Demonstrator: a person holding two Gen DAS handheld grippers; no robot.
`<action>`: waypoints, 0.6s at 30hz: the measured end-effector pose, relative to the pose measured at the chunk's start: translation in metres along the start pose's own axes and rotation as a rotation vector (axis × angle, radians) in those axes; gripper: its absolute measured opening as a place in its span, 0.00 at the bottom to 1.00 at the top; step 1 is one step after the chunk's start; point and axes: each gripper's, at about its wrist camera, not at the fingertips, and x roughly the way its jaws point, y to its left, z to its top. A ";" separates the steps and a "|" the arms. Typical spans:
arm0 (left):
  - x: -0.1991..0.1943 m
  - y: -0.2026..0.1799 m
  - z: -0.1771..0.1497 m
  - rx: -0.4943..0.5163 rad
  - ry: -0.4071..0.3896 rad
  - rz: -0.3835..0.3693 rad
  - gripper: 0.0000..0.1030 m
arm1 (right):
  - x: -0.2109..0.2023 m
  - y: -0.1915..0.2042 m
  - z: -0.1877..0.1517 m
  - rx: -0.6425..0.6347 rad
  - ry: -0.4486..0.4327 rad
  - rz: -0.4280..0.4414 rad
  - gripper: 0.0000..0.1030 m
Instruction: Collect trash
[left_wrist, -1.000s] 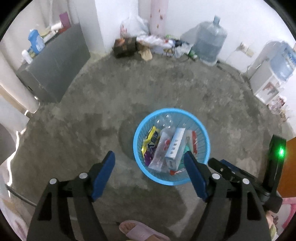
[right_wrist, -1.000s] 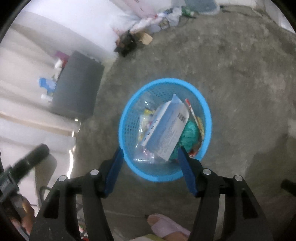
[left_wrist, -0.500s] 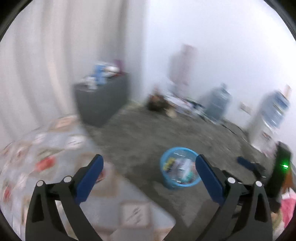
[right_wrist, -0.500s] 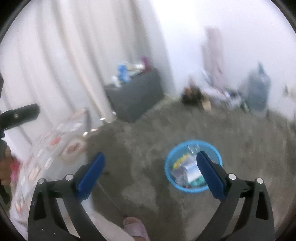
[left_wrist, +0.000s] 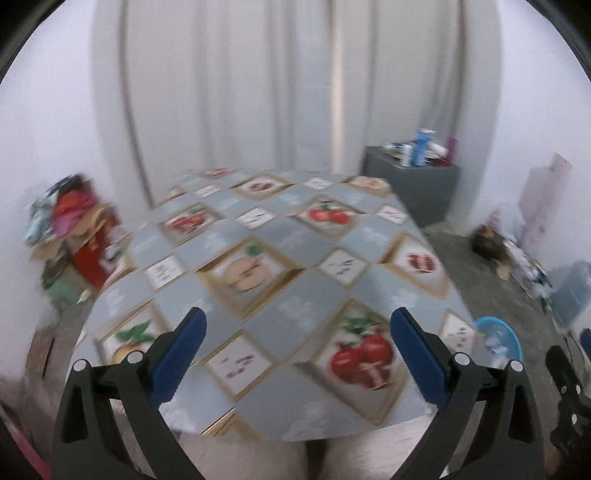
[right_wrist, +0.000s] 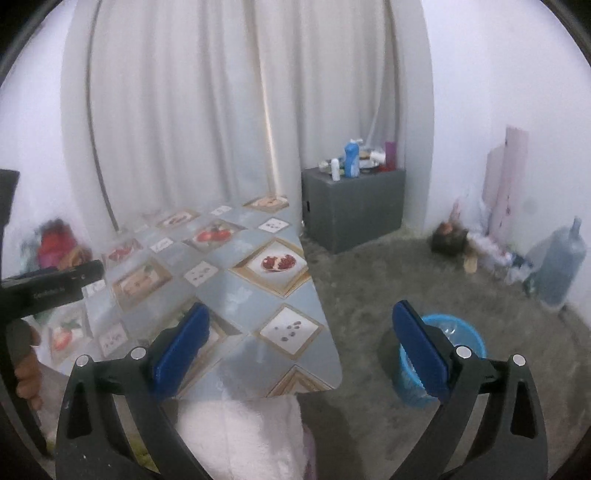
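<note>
The blue mesh basket (right_wrist: 456, 341) with trash in it stands on the grey floor to the right of the table; it also shows in the left wrist view (left_wrist: 498, 341) at the right edge. My left gripper (left_wrist: 297, 354) is open and empty, held over the table with the fruit-print cloth (left_wrist: 280, 258). My right gripper (right_wrist: 299, 350) is open and empty, over the table's right corner (right_wrist: 295, 332), with its right finger in front of the basket. I see no loose trash on the tablecloth.
A grey cabinet (right_wrist: 352, 206) with bottles on top stands by the white curtain. A large water jug (right_wrist: 557, 269) and a litter pile (right_wrist: 476, 247) lie along the right wall. Boxes and clothes (left_wrist: 74, 236) are stacked left of the table.
Both grippers have risen and swung left from just above the basket to face the table. The basket now sits low at the right in both views. Both stay open.
</note>
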 end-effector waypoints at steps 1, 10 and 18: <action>0.000 0.004 -0.006 -0.018 0.006 0.030 0.95 | 0.004 0.004 -0.001 -0.022 0.034 -0.018 0.92; 0.019 0.011 -0.040 -0.037 0.149 0.049 0.95 | 0.007 0.011 -0.017 -0.048 0.161 -0.111 0.92; 0.025 0.011 -0.041 -0.039 0.167 0.052 0.95 | 0.016 0.026 -0.025 -0.097 0.220 -0.101 0.92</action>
